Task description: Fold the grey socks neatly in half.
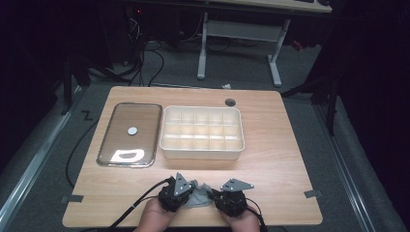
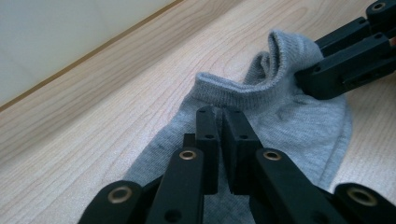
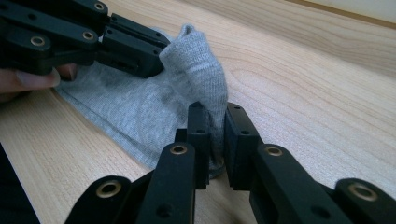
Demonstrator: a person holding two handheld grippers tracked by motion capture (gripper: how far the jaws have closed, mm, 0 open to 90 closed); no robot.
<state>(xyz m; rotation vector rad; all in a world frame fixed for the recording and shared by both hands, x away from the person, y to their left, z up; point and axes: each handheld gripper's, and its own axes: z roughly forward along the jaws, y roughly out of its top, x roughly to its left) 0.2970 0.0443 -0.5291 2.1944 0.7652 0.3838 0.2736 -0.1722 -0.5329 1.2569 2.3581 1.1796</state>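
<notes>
A: What lies at the table's (image 1: 270, 159) left?
B: A glass-topped metal tray (image 1: 129, 134), just beside a white divided box (image 1: 201, 133).

A: And the left gripper (image 1: 189, 191)?
B: At the near edge, its jaws are closed to a slit, pinching the grey sock's (image 1: 199, 195) cuff.

A: Where is the sock?
B: It lies flat on the wood between both grippers.

A: And the right gripper (image 1: 213, 193)?
B: Its jaws are nearly together, clamping a raised fold of the sock's opposite edge.

Grey sock (image 1: 198, 197), left gripper (image 1: 186, 195), right gripper (image 1: 216, 197)
</notes>
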